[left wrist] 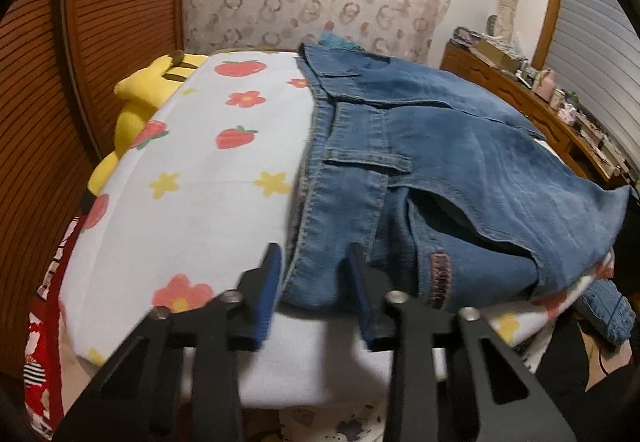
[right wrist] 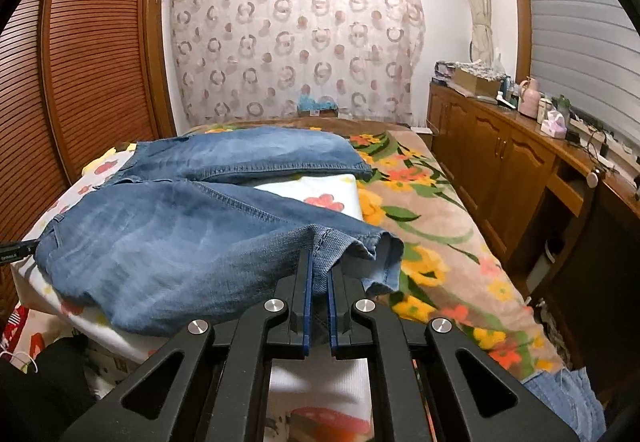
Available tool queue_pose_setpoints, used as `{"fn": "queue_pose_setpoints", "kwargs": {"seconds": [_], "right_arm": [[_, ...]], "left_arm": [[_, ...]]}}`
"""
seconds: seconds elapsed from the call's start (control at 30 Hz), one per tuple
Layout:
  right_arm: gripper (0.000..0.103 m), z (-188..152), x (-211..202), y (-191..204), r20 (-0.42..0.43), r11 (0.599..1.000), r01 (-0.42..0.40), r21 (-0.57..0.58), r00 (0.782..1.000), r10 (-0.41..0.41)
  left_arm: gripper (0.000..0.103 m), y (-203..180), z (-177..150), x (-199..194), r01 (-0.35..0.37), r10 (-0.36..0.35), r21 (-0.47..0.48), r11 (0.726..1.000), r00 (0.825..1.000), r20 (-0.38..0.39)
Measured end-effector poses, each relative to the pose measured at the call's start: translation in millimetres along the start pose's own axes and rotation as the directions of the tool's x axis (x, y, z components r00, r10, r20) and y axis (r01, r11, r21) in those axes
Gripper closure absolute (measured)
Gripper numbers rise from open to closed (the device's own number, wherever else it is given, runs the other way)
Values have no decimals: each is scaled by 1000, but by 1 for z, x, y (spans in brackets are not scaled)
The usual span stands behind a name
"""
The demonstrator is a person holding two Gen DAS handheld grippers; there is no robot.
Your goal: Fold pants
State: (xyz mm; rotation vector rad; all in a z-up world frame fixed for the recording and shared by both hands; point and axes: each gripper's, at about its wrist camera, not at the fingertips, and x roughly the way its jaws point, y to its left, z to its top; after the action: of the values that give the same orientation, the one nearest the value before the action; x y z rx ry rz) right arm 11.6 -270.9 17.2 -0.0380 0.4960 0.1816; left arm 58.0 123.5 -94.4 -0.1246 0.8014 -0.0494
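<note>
Blue jeans [left wrist: 460,162] lie on a white pad printed with flowers and strawberries [left wrist: 208,170]. In the left wrist view my left gripper [left wrist: 316,262] is open, its fingers either side of the near waistband corner, not closed on it. In the right wrist view the jeans [right wrist: 168,238] spread across the pad with both legs pointing right. My right gripper [right wrist: 319,266] is shut on the hem of the near leg [right wrist: 360,242], holding it slightly lifted. The far leg [right wrist: 260,150] lies flat behind.
A floral blanket [right wrist: 432,226] covers the bed to the right of the pad. A yellow plush toy [left wrist: 140,94] sits at the pad's far left. A wooden cabinet [right wrist: 500,162] with clutter runs along the right; a louvred wardrobe [right wrist: 92,54] stands on the left.
</note>
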Motion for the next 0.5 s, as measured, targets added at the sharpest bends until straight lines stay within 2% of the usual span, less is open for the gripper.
{"fn": "queue_pose_setpoints", "kwargs": {"seconds": [0.07, 0.17, 0.5], "right_arm": [[97, 1, 0, -1, 2, 1000, -1, -4, 1000, 1], [98, 2, -1, -1, 11, 1000, -1, -15, 1000, 1], [98, 11, -13, -1, 81, 999, 4, -44, 997, 0]], "left_arm": [[88, -3, 0, -2, -26, 26, 22, 999, 1000, 4], [98, -2, 2, -8, 6, -6, 19, 1000, 1000, 10], [100, -20, 26, -56, 25, -33, 78, 997, 994, 102]]}}
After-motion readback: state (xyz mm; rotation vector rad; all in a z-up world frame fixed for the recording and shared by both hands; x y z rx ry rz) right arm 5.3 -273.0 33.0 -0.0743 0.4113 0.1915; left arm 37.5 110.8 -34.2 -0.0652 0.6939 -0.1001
